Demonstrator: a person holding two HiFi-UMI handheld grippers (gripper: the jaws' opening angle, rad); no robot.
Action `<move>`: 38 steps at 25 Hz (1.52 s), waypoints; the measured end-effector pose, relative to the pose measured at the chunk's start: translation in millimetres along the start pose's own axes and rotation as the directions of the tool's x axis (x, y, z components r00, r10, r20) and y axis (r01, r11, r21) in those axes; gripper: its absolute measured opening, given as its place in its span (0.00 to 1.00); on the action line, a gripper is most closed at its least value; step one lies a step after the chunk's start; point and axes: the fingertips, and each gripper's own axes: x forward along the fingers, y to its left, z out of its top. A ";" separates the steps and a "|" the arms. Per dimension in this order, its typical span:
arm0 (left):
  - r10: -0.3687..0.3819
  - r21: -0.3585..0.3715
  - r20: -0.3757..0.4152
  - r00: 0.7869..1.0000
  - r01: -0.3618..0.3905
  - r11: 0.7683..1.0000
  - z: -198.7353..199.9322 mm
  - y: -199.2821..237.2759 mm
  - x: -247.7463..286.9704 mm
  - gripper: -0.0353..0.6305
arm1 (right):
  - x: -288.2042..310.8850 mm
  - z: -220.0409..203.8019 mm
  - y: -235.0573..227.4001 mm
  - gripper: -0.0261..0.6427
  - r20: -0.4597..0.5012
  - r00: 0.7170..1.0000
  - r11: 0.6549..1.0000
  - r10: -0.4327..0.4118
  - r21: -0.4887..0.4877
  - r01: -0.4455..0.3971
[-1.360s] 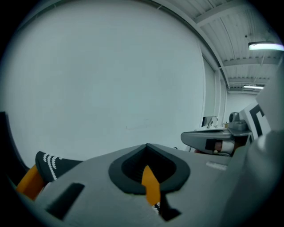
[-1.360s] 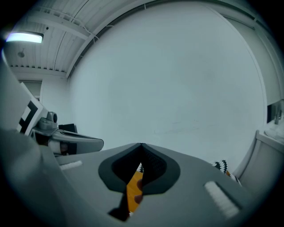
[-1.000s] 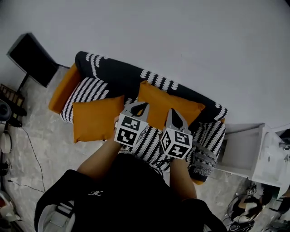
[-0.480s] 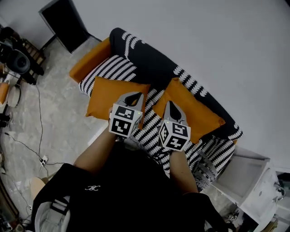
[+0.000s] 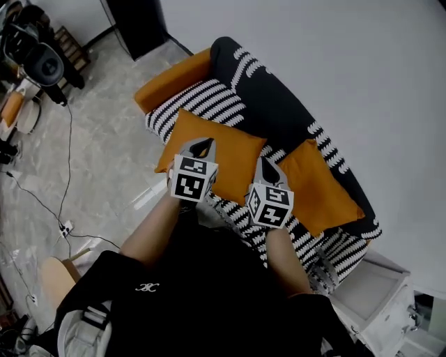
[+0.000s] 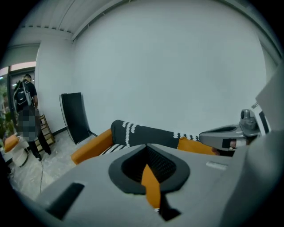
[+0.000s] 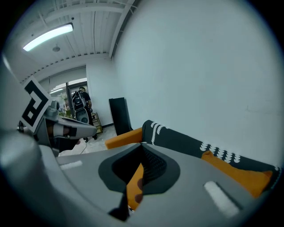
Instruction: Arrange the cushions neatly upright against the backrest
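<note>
A sofa with a black patterned backrest and a striped seat holds two orange cushions. The left cushion lies tilted on the seat towards its front edge. The right cushion leans against the backrest. My left gripper is shut and empty, its tip over the left cushion. Beside it my right gripper hovers between the two cushions, shut and empty as well. In the left gripper view the shut jaws aim at the backrest. The right gripper view shows shut jaws and the right cushion.
An orange armrest ends the sofa at the left. A black panel leans on the wall beyond it. Cables and equipment lie on the floor at the left. A white cabinet stands past the sofa's right end.
The head view has swung, so the sofa now runs more steeply across the picture. Both grippers stay shut and side by side; the left one now hangs over the left cushion.
</note>
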 end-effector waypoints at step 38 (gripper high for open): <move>-0.155 -0.230 -0.476 0.866 0.048 0.972 -179.5 238.5 221.5 0.48 | 239.7 -177.4 -86.4 0.14 -0.568 0.806 0.953 -0.165 0.118 0.278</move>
